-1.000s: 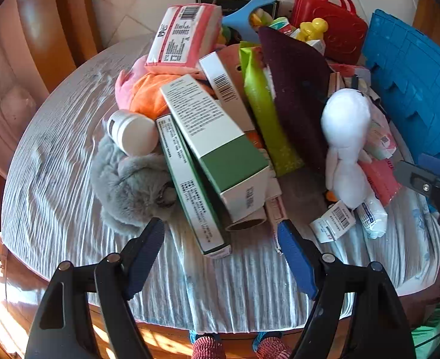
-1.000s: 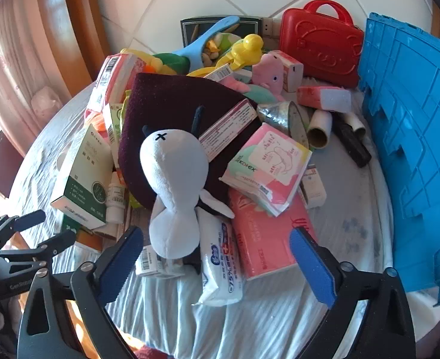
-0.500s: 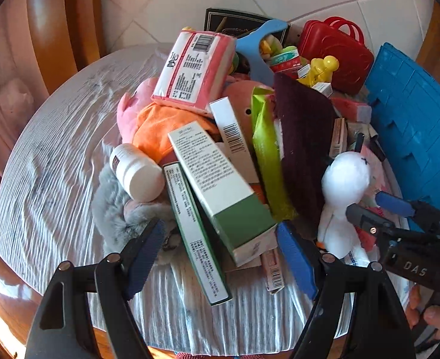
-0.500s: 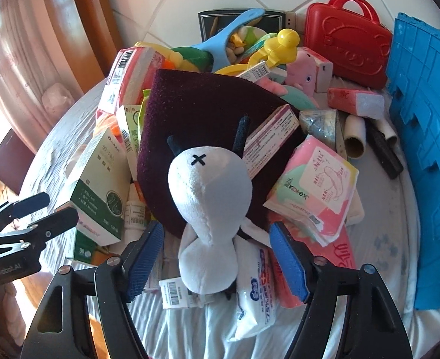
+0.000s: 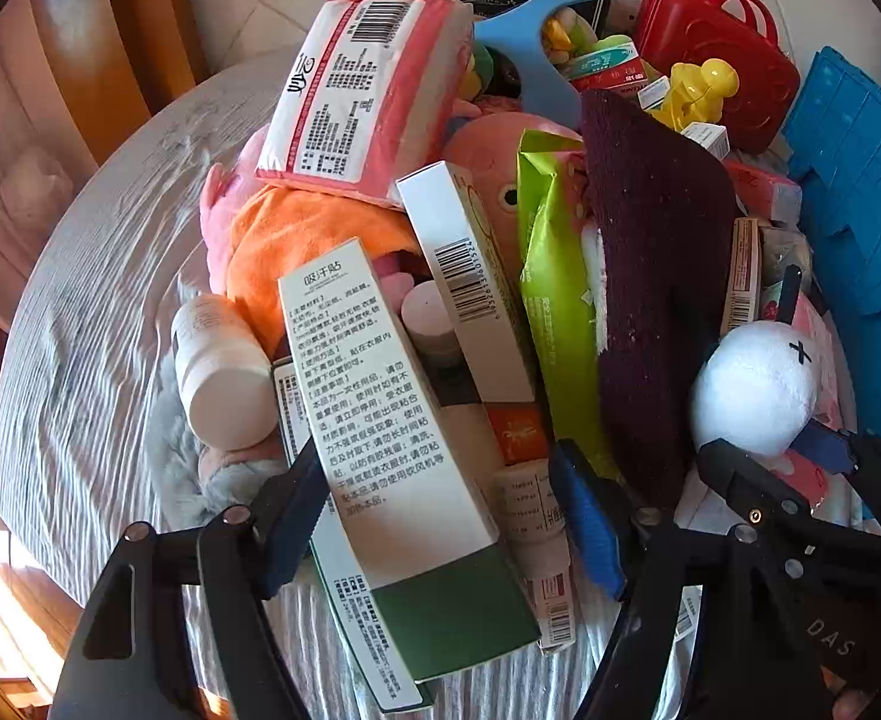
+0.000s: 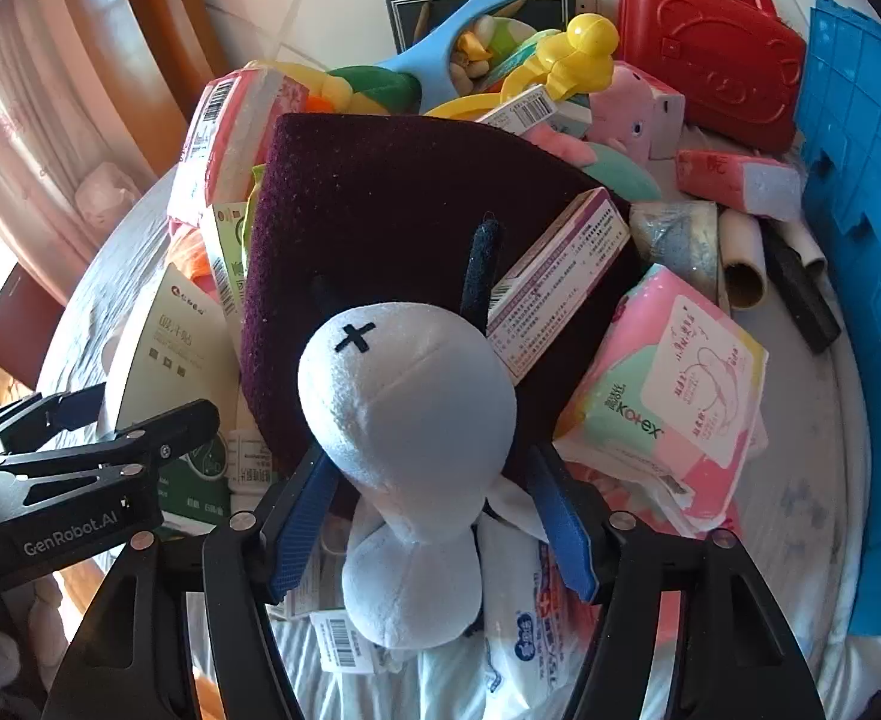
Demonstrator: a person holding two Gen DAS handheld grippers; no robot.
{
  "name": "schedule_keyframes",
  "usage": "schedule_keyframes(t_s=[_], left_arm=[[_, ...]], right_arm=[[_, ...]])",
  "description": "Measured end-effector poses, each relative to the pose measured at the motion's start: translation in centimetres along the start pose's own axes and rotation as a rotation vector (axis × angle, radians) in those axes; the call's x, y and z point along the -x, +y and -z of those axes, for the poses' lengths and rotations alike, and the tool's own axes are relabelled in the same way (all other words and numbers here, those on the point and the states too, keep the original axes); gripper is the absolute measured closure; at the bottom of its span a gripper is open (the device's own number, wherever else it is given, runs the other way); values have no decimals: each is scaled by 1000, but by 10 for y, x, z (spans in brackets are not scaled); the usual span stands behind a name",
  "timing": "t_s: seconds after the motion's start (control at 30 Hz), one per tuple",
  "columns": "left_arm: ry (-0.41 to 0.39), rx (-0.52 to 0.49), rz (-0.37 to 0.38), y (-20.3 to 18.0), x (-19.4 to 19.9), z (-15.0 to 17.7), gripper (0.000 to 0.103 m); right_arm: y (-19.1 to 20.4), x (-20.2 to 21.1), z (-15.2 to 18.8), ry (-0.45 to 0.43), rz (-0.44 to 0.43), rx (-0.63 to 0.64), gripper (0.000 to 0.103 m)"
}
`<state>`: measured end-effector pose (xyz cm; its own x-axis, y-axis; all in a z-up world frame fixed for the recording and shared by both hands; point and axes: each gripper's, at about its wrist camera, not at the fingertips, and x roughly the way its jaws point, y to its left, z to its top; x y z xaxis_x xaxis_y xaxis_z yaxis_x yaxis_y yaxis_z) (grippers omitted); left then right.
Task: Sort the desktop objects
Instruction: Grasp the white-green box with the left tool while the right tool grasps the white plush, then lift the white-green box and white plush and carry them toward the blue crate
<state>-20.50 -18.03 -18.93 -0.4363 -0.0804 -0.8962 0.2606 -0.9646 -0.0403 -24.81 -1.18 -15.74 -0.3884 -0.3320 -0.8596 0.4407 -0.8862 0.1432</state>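
A heap of desktop objects covers a round table. In the left wrist view a long white-and-green box (image 5: 398,450) lies between the jaws of my left gripper (image 5: 440,456). The jaws are closing; the left pad is at the box's edge and the right pad stands apart from it. In the right wrist view a white plush toy (image 6: 404,402) with a black cross eye fills the gap of my right gripper (image 6: 431,462). Its jaws are closing beside the plush's head without visibly squeezing it. The white plush (image 5: 752,390) also shows in the left wrist view, and the left gripper (image 6: 110,438) in the right.
A dark maroon cloth (image 6: 380,192) lies behind the plush. A red toy case (image 6: 710,78) stands at the back and a blue ridged mat (image 6: 860,240) along the right. A white bottle (image 5: 224,372), pink packet (image 5: 362,90), Kotex pack (image 6: 668,384) and cardboard tubes (image 6: 740,258) crowd the striped tablecloth (image 5: 80,330).
Both grippers moved forward into the pile. The right jaws narrowed around the white plush. The left jaws now straddle the white-and-green box and narrowed slightly.
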Motion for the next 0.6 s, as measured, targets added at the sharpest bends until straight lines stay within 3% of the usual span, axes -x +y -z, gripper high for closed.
schedule_keyframes(t_s=[0.2, 0.23, 0.27, 0.3, 0.4, 0.47, 0.6], left_arm=[[-10, -54, -61, -8, -8, -8, 30], [-20, -60, -61, -9, -7, -9, 34], [-32, -63, -67, -9, -6, -9, 46], [-43, -62, -73, -7, -3, -8, 51], [-47, -42, -52, 1, 0, -5, 57], [-54, -17, -43, 7, 4, -3, 69], [-115, -9, -21, 12, 26, 0, 70]], right_arm=[[0, -18, -3, 29, -4, -13, 38], [0, -20, -4, 29, 3, -7, 43], [1, -19, -5, 21, 5, -3, 48], [2, -16, -6, 11, 6, 1, 50], [6, -1, -9, -45, 25, 25, 51], [10, 10, -12, -73, 33, 36, 51], [16, 30, -17, -126, 37, 47, 51]])
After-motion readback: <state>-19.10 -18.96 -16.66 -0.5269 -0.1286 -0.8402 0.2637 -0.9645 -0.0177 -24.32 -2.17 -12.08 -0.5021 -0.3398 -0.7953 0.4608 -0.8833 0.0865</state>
